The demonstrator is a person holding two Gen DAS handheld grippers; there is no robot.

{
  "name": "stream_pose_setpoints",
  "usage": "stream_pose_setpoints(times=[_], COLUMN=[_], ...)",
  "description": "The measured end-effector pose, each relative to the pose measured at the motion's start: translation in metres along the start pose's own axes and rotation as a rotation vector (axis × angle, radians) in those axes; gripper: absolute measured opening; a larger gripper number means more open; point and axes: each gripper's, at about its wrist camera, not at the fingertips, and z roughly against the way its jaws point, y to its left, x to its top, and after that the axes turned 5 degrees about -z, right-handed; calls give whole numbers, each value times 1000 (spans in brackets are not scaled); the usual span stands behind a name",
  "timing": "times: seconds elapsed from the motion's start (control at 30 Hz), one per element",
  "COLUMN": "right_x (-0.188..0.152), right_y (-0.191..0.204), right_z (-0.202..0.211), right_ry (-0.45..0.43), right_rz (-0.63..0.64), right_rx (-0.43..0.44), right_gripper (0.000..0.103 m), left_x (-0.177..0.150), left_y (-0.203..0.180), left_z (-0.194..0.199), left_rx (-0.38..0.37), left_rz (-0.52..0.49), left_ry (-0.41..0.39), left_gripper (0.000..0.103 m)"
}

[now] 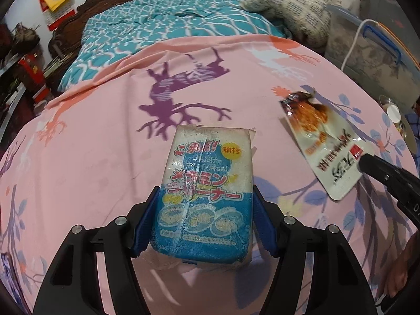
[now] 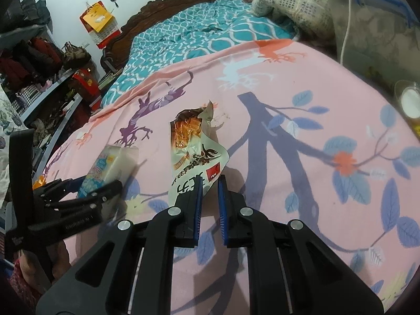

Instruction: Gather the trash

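My left gripper [image 1: 206, 197] is shut on a blue and white sponge packet [image 1: 207, 183] and holds it over the pink bedsheet [image 1: 92, 157]. The packet also shows in the right wrist view [image 2: 110, 165], with the left gripper [image 2: 78, 197] around it. My right gripper [image 2: 211, 181] stands nearly closed at the near end of a torn white snack wrapper [image 2: 194, 152]; the wrapper's edge lies by the left pad, and I cannot tell whether it is pinched. In the left wrist view the wrapper [image 1: 323, 144] meets the right gripper's tip [image 1: 367, 162].
A teal quilt [image 1: 162, 26] and a checked blanket [image 1: 294, 8] lie at the bed's far end. A clear storage box [image 2: 380, 26] with a white cable stands at right. A small cup [image 2: 409, 99] sits at the right edge. Cluttered shelves [image 2: 39, 78] run along the left.
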Motion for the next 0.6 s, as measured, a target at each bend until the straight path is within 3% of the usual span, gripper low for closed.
stream_pose_setpoints(times=[0.07, 0.13, 0.2, 0.27, 0.3, 0.33, 0.37, 0.6], right_x=[0, 0, 1, 2, 2, 3, 3, 21], right_y=[-4, -12, -19, -25, -28, -29, -32, -25], right_z=[2, 3, 3, 4, 6, 7, 11, -7], right_ry=[-2, 0, 3, 0, -8, -17, -51, -2], right_rz=[-24, -64, -95, -127, -142, -151, -166, -140], right_rx=[16, 40, 55, 69, 74, 77, 78, 80], right_gripper=[17, 17, 18, 27, 46, 73, 78, 75], left_x=[-2, -3, -3, -2, -1, 0, 1, 7], left_y=[6, 10, 12, 13, 14, 14, 15, 24], left_z=[4, 9, 14, 17, 18, 18, 18, 6], left_rx=[4, 7, 19, 20, 19, 20, 21, 1], left_rz=[14, 26, 31, 28, 26, 25, 24, 50], left_ry=[-12, -29, -57, -71, -75, -78, -81, -60], left_gripper=[65, 83, 87, 87, 87, 88, 88, 88])
